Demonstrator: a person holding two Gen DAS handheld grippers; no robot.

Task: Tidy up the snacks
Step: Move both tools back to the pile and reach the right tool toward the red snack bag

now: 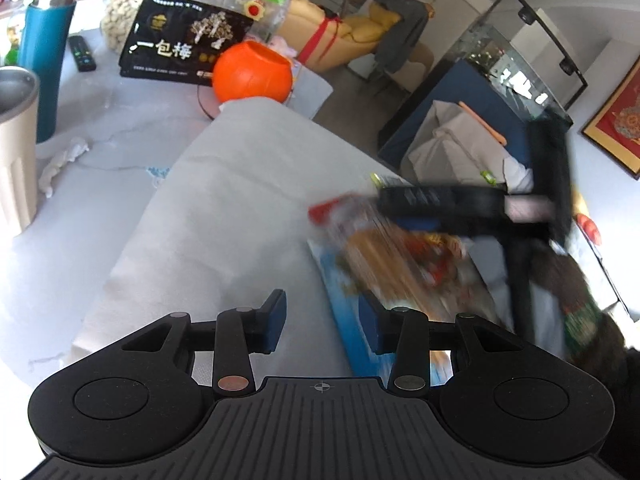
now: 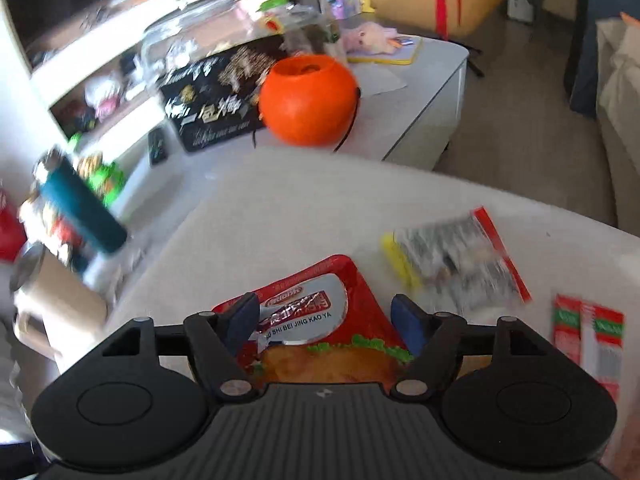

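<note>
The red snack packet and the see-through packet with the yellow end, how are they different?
The red snack packet is solid red and silver with a food picture, while the see-through packet is clear, showing dark pieces inside. The red snack packet lies between the open right tongs; the see-through packet lies off to the side, away from them. The red one looks bigger. Both lie flat on the pale cloth.

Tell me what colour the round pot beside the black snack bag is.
Orange. The round pot shows best in the right wrist view.
</note>
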